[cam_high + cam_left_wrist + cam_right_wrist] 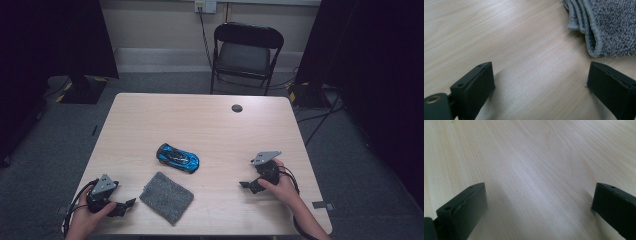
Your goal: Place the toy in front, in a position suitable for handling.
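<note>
A blue toy car (178, 158) lies at the middle of the light wood table (210, 120). In front of it a folded grey cloth (166, 197) lies flat; the left gripper view has its folded edge (596, 30) at the upper right. My left gripper (125, 206) rests near the front left corner, pointing right at the cloth, open, with bare wood between its jaws (540, 82). My right gripper (247, 185) sits on the right side of the table, pointing left, also open over bare wood (539, 202).
A dark round grommet (237, 108) is set in the table's far side. A black folding chair (246, 52) stands behind the table. Cables run over the grey carpet at the right, and dark curtains hang on both sides.
</note>
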Demonstrator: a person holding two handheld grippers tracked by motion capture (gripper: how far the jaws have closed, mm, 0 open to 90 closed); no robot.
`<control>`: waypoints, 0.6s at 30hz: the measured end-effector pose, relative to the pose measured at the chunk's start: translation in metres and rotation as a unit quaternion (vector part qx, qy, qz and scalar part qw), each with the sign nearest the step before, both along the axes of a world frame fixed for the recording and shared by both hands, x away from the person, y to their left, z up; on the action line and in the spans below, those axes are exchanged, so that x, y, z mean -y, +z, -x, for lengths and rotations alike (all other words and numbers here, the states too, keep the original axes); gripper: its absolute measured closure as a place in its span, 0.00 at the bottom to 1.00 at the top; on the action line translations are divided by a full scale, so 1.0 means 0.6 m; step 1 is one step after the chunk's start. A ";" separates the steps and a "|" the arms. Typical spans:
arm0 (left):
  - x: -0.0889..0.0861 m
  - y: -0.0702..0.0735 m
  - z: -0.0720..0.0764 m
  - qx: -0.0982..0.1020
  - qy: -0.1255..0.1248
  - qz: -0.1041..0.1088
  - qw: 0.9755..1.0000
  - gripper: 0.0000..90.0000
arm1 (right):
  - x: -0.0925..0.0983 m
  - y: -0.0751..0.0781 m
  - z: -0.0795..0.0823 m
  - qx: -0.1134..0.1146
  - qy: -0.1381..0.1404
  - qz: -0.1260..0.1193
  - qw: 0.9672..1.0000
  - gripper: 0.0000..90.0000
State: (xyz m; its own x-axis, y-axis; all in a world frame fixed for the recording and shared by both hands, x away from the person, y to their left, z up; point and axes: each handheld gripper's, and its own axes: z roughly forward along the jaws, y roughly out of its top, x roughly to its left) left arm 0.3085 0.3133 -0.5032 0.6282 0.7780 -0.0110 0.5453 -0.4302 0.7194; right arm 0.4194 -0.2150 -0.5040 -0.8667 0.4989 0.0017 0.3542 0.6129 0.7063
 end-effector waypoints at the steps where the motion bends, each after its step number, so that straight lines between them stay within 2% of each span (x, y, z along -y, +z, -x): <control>1: 0.001 0.000 -0.001 -0.001 -0.002 -0.002 1.000 0.05 | 0.000 0.000 0.000 0.000 0.000 0.000 1.000 0.00; 6: 0.006 -0.001 -0.003 -0.007 -0.002 -0.005 1.000 0.00 | -0.001 0.000 0.002 -0.001 -0.009 0.000 1.000 0.00; 18: 0.006 -0.001 -0.004 -0.006 -0.001 -0.005 1.000 0.00 | -0.006 0.000 0.004 -0.001 -0.022 0.001 1.000 0.00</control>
